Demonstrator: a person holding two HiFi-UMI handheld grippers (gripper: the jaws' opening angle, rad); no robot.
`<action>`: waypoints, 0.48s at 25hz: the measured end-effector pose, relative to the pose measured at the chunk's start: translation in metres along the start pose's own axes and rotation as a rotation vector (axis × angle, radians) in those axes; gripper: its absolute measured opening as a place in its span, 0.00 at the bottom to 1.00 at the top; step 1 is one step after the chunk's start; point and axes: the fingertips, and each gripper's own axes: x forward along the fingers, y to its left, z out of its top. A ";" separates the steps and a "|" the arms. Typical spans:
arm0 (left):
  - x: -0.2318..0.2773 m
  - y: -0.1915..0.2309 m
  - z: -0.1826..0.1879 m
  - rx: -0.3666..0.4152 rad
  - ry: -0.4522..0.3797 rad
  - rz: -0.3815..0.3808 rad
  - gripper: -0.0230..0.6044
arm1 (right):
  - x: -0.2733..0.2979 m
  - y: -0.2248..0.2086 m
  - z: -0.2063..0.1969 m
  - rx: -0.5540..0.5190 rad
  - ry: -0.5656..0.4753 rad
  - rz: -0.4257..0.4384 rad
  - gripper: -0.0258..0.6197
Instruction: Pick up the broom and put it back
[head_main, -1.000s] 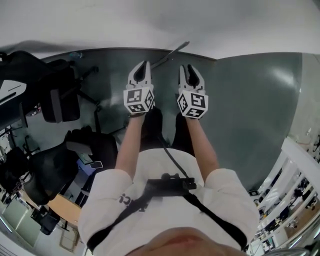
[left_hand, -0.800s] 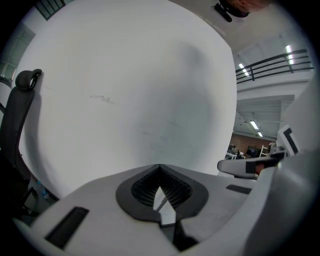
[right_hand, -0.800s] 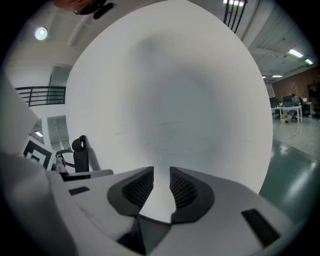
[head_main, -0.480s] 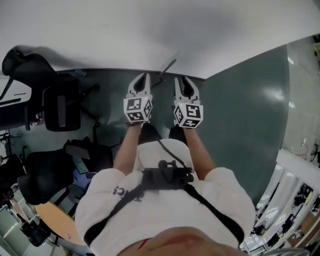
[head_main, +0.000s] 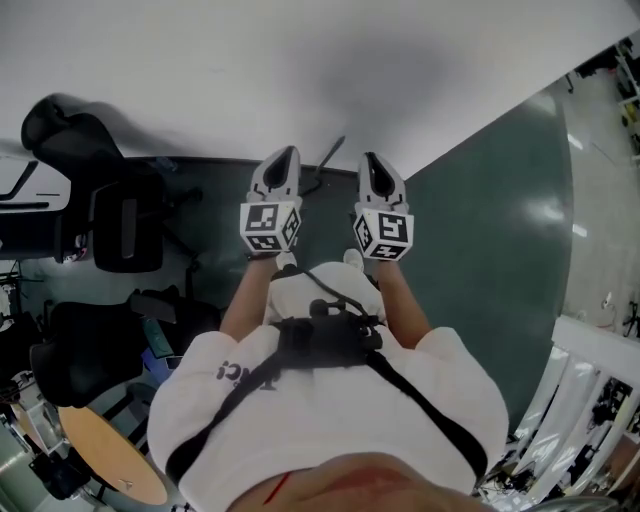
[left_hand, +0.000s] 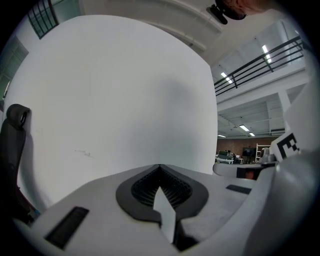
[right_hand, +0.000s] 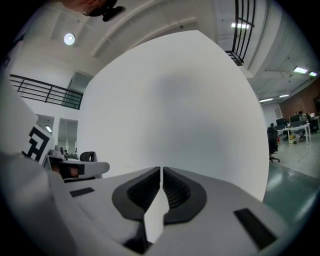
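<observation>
Between the jaws of the left gripper (head_main: 284, 157) and the right gripper (head_main: 369, 161), raised side by side, nothing is held: the left's are clenched together, the right's have just been closing to a thin slit. Beyond both tips, a thin dark rod (head_main: 331, 152), probably the broom's handle, sits by the plain white wall (head_main: 300, 70). Reopening one gripper, then lowering squarely onto it, seems wise.

Two grippers (head_main: 286, 152) (head_main: 369, 158), one broom (head_main: 331, 152)
</observation>
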 end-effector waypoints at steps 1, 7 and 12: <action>0.002 -0.002 0.005 0.005 -0.009 -0.003 0.05 | 0.000 -0.002 0.005 0.003 -0.009 -0.001 0.07; 0.005 -0.018 0.027 0.050 -0.041 -0.044 0.05 | 0.001 -0.001 0.025 0.009 -0.021 0.001 0.05; 0.015 -0.028 0.037 0.072 -0.052 -0.063 0.05 | 0.016 -0.002 0.036 -0.035 0.005 0.008 0.05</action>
